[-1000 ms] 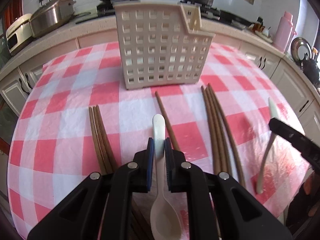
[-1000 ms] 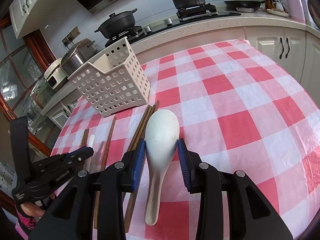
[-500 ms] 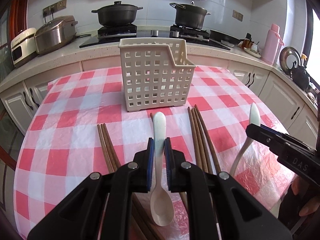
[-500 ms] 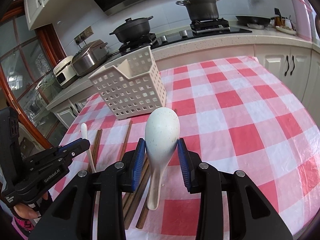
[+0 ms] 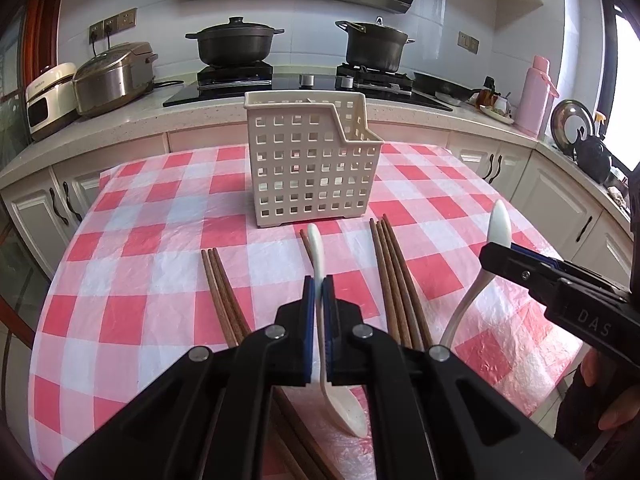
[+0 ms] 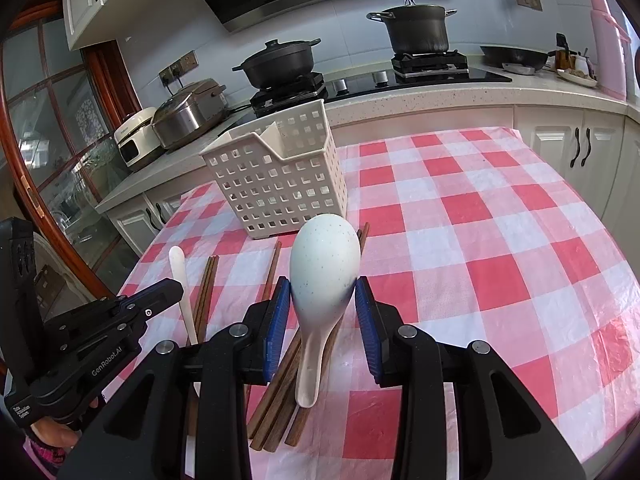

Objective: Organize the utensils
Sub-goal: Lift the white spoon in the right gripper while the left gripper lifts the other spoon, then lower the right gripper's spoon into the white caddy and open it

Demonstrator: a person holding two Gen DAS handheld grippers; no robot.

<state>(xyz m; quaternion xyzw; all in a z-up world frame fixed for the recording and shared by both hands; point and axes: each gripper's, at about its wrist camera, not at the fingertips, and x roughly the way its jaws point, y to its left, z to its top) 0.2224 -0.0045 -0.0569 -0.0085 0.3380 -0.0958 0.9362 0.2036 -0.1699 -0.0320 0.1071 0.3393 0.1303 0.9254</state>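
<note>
**Two spoons pinched, caddy ahead of both grippers**

The left gripper (image 5: 319,292) has its blue pads pressed tight on the thin handle of a slim white spoon (image 5: 320,264). The handle end sticks out ahead of the fingertips; the bowl hangs back beneath the fingers, turned edge-on. Just left of the fingers lies a bundle of brown wooden chopsticks (image 5: 218,280), and just right of them a second chopstick bundle (image 5: 390,264); one lone chopstick shows behind the spoon handle.

The right gripper (image 6: 322,292) pinches a speckled ceramic soup spoon (image 6: 324,264) across its bowl, which stands up between and above the pads, handle trailing down toward the camera. Under its fingers lies a chopstick bundle on the red-and-white checked tablecloth (image 6: 500,240).

Straight ahead of both sets of fingers, well apart from them, stands the perforated cream utensil caddy (image 5: 308,164), upright; whether anything sits inside cannot be told. A hand (image 5: 616,412) shows below the right gripper's body.
</note>
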